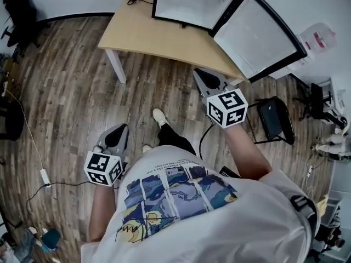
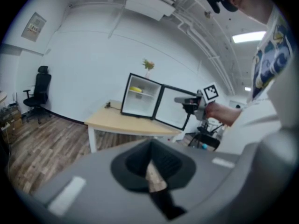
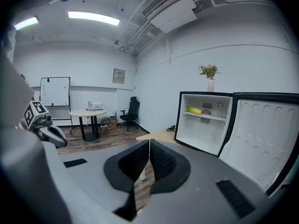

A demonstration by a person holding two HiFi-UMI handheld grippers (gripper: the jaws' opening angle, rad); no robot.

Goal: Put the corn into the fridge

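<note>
The yellow corn lies on the upper shelf inside the small open fridge, which stands on the wooden table. The corn shows in the left gripper view too. The fridge door is swung wide to the right. My right gripper hovers over the floor just in front of the table's near edge, shut with nothing between its pads. My left gripper hangs lower and further back by my left side, jaws together and empty.
A black folding chair stands right of me near the door's corner. An office chair is at the far left. A cable and plug lie on the wooden floor. A flower vase tops the fridge.
</note>
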